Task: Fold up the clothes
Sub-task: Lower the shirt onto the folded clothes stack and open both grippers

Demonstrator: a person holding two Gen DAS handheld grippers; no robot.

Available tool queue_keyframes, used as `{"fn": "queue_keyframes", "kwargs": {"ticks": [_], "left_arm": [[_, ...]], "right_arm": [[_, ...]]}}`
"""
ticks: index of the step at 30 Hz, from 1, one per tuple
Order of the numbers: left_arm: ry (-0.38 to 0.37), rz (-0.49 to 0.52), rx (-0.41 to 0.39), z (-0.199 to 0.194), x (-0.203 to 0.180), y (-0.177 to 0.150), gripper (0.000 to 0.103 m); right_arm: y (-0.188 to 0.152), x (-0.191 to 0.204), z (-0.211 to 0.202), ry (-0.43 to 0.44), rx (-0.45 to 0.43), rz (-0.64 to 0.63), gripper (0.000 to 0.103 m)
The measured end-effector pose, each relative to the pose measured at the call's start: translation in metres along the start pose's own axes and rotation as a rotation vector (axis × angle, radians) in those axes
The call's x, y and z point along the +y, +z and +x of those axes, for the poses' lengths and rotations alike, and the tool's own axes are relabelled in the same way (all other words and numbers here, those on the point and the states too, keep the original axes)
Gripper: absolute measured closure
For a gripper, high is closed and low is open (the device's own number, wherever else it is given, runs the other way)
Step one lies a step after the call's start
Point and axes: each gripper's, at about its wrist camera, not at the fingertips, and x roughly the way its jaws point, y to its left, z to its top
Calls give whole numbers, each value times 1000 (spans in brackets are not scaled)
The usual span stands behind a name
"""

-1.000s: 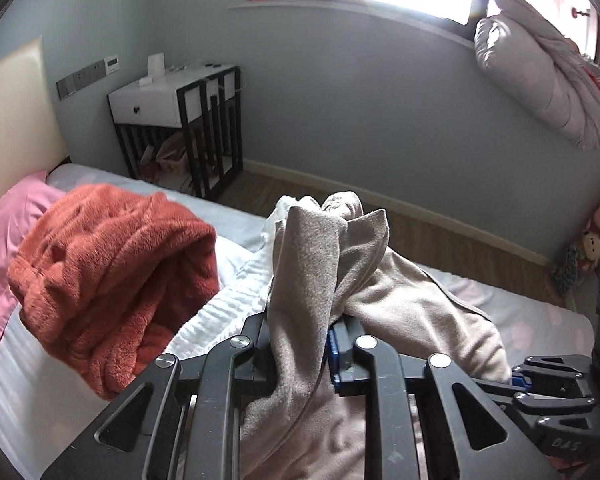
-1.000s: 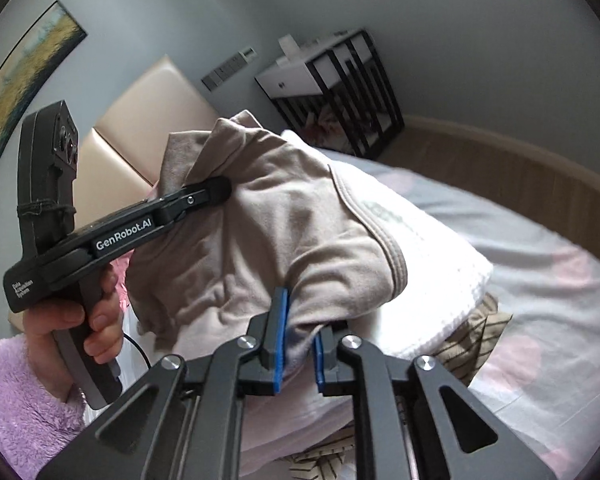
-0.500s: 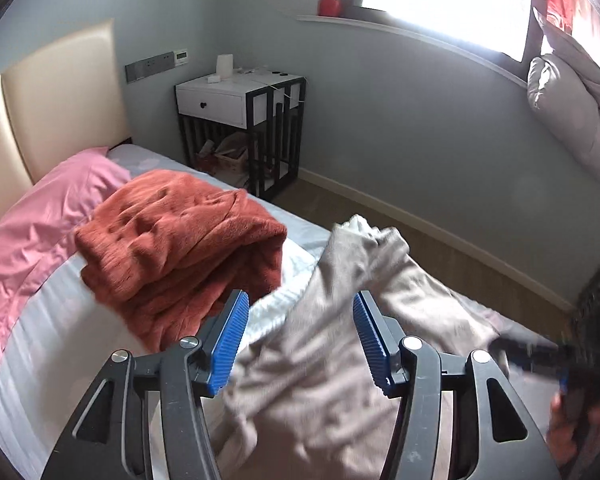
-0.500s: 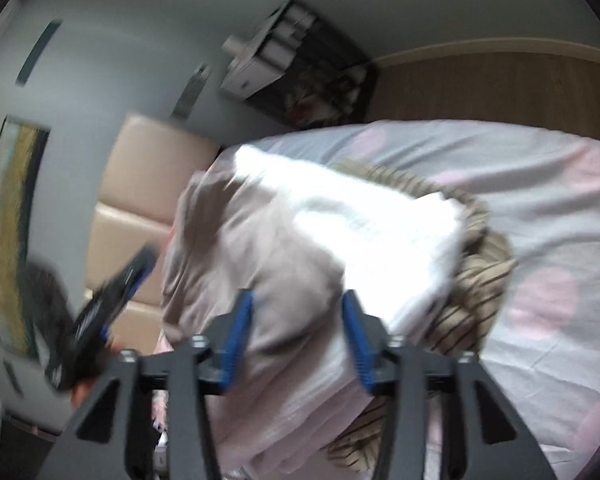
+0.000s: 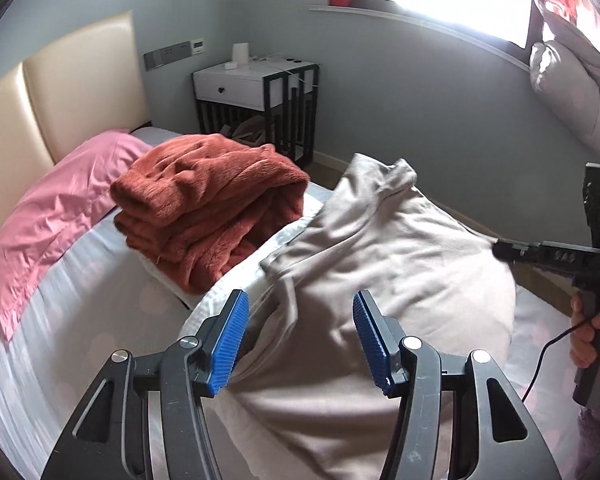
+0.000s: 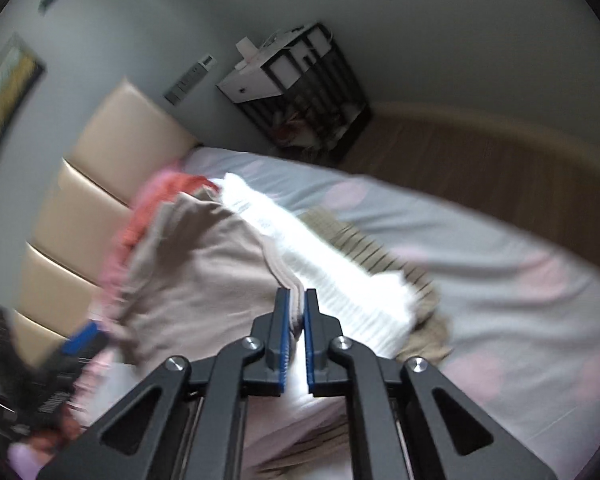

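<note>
Left gripper (image 5: 296,334): jaws released, standing apart, nothing pressed between the blue pads. A fold of the beige garment (image 5: 388,264) runs through the gap and beyond the jaws, draped loose over the stack.

Ahead and left of those jaws: folded rust-red fleece (image 5: 208,208) on the bed (image 5: 72,320), pink pillow (image 5: 56,204) further left. A white folded item (image 5: 228,284) shows just under the beige garment's left edge.

Right gripper (image 6: 296,312): its jaws have just closed. They are clenched on a thin hem of the beige garment (image 6: 204,272), which spreads away to their left. In the left view the same gripper (image 5: 500,249) bites the garment's far right edge, a hand (image 5: 592,332) on its grip. Just right of these jaws lies the white folded item (image 6: 332,272), with a striped cloth (image 6: 364,248) beneath it. Right view is blurred; how deep the bite goes I cannot tell.

Risks, as judged:
- Only one corner is held. Any pull likely drags the garment lopsided and bunches it.
- The bite looks thin; the hem could slip out under tension.
- The garment rests on the stack. Dragging may topple or rumple the white item beneath.
- If the left jaws close where they are, they may catch a mid-fold rather than an edge.
</note>
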Motion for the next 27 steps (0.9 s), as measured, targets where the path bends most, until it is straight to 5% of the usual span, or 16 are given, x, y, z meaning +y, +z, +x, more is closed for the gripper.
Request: {"fn": "queue_keyframes", "kwargs": {"ticks": [3, 6, 9, 14, 19, 27], "left_arm": [[-20, -29, -27, -7, 10, -5, 49], [-43, -28, -46, -13, 13, -10, 64], [-78, -34, -73, -12, 11, -7, 68], [-108, -73, -81, 6, 6, -1, 71], [-124, -166, -76, 32, 25, 7, 71], [-149, -236, 30, 86, 48, 1, 71]], "right_arm": [[2, 11, 4, -54, 20, -79, 92], [10, 29, -15, -99, -63, -168, 88], [25, 57, -28, -16, -117, -273, 88], [44, 102, 1, 107, -84, -374, 88], [64, 115, 50, 172, -31, -342, 89], [72, 99, 117, 99, 74, -276, 91]]}}
